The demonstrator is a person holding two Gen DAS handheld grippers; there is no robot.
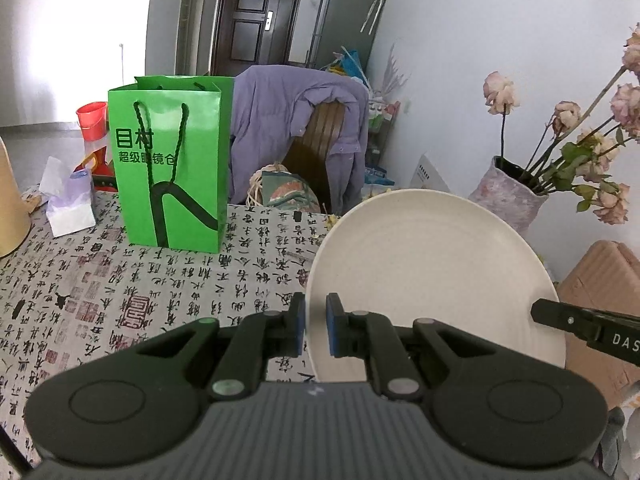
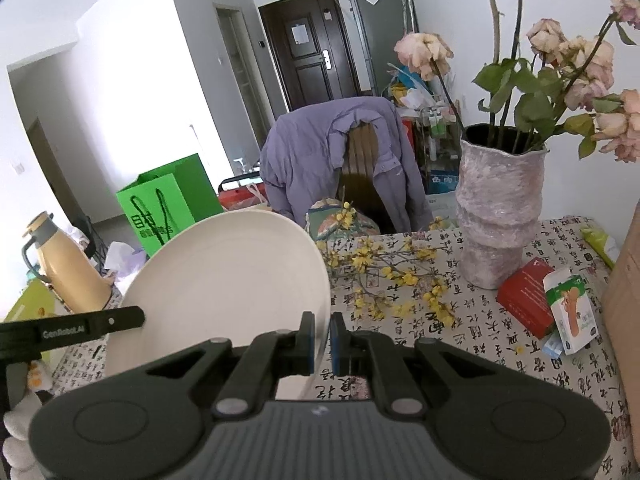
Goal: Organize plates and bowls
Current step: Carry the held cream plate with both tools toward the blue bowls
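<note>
One cream round plate (image 1: 432,272) is held up between both grippers, tilted above the calligraphy-print tablecloth (image 1: 120,280). My left gripper (image 1: 316,326) is shut on the plate's left rim, blue pads on either side of the edge. My right gripper (image 2: 322,340) is shut on the opposite rim of the same plate (image 2: 224,280). The right gripper's black finger (image 1: 580,324) shows at the plate's right edge in the left wrist view. In the right wrist view the left gripper's finger (image 2: 80,326) crosses the plate's left side. No bowl is in view.
A green paper bag (image 1: 176,168) stands at the table's far side, tissues (image 1: 68,200) beside it. A pink vase (image 2: 500,208) of dried roses, yellow flower sprigs (image 2: 384,276), red and white boxes (image 2: 544,308), a cardboard box (image 1: 600,288) and a yellow thermos (image 2: 64,264) crowd the table. A chair with a purple jacket (image 1: 296,120) stands behind.
</note>
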